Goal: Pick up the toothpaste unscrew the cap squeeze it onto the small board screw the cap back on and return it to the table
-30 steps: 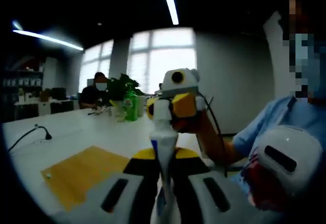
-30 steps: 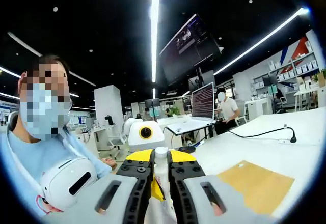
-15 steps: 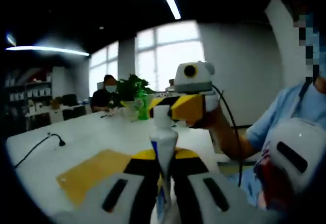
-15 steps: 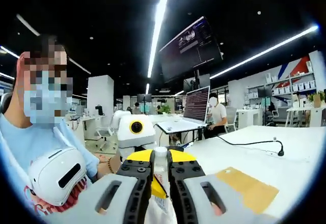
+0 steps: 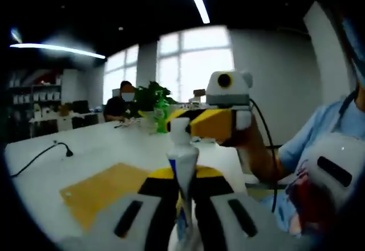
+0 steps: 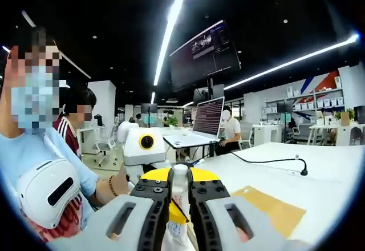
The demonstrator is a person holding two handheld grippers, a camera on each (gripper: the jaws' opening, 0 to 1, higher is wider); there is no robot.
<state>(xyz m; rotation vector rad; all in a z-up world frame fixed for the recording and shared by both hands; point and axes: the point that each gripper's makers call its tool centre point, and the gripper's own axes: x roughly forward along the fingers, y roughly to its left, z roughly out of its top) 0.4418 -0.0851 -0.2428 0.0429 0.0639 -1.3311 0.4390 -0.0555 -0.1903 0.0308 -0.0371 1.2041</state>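
Observation:
The white toothpaste tube [image 5: 182,162] stands upright between the jaws of my left gripper [image 5: 183,175], which is shut on it. Its white top end [image 5: 179,128] is bare. My right gripper [image 5: 210,122] hangs just right of that top, a little apart from it. In the right gripper view, my right gripper [image 6: 180,185] is shut on a small white cap [image 6: 180,171]. The yellow small board [image 5: 105,188] lies flat on the white table [image 5: 85,148], left of and below the tube; the board [image 6: 265,208] also lies at the lower right of the right gripper view.
A black cable [image 5: 37,154] runs over the table's left side and shows as a cable [image 6: 268,161] in the right gripper view. A green bottle [image 5: 162,117] and a plant [image 5: 147,97] stand at the far end beside a seated person [image 5: 121,105]. A laptop [image 6: 208,117] stands on a desk.
My right gripper has come off the tube's top and moved to the right of it. The left gripper still holds the tube upright. Both views have shifted slightly.

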